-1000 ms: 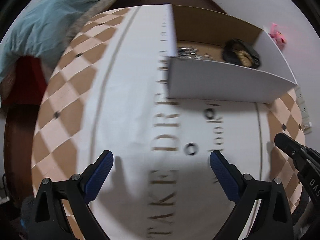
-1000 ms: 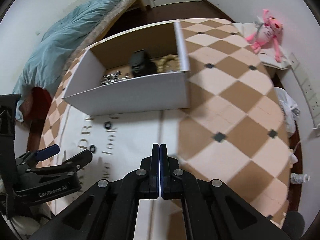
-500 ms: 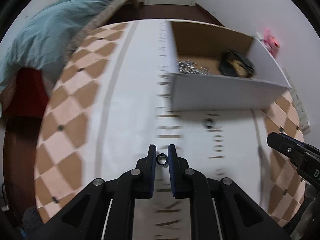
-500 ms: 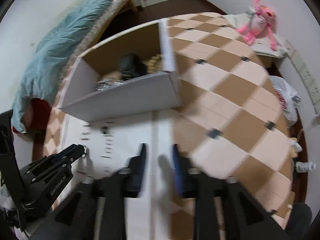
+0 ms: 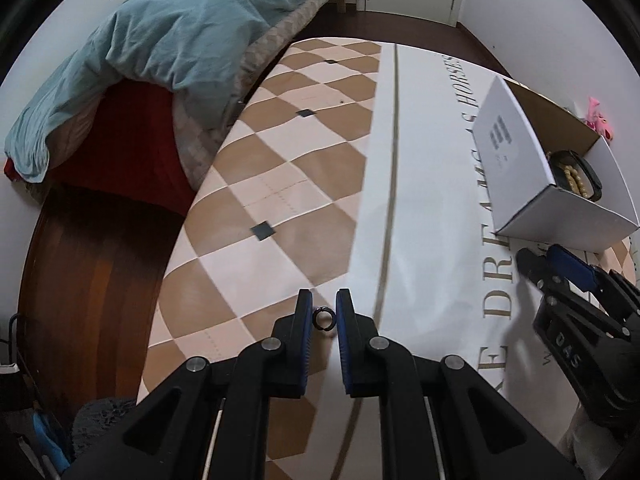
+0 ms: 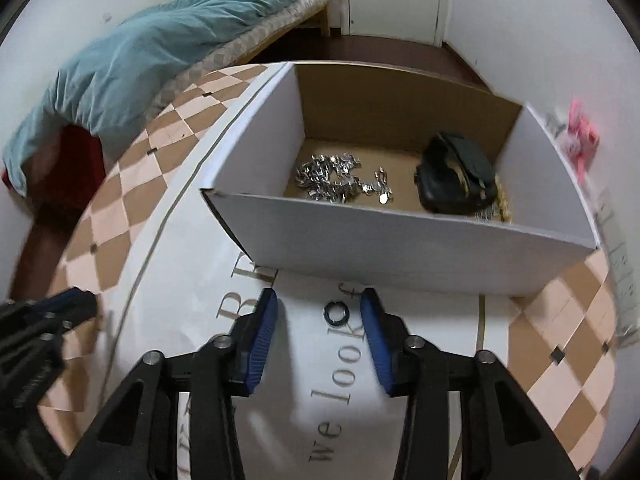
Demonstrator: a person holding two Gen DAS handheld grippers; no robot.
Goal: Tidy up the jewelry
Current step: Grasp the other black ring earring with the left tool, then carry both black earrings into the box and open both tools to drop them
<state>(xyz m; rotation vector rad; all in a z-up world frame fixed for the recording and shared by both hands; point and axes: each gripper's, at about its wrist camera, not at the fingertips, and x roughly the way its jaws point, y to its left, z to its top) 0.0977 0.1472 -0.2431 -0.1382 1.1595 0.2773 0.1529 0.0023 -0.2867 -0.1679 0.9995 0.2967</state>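
Left gripper (image 5: pixel 323 312): now lifted, pinching small dark ring (image 5: pixel 323 317), frame centre; right gripper (image 6: pixel 319 314): opened wide around second ring (image 6: pixel 338 313); cardboard box (image 6: pixel 400 232) next

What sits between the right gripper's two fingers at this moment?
A small dark ring lies flat on the printed tablecloth, in the gap of the open right gripper, untouched by either finger. The right wrist view shows it.
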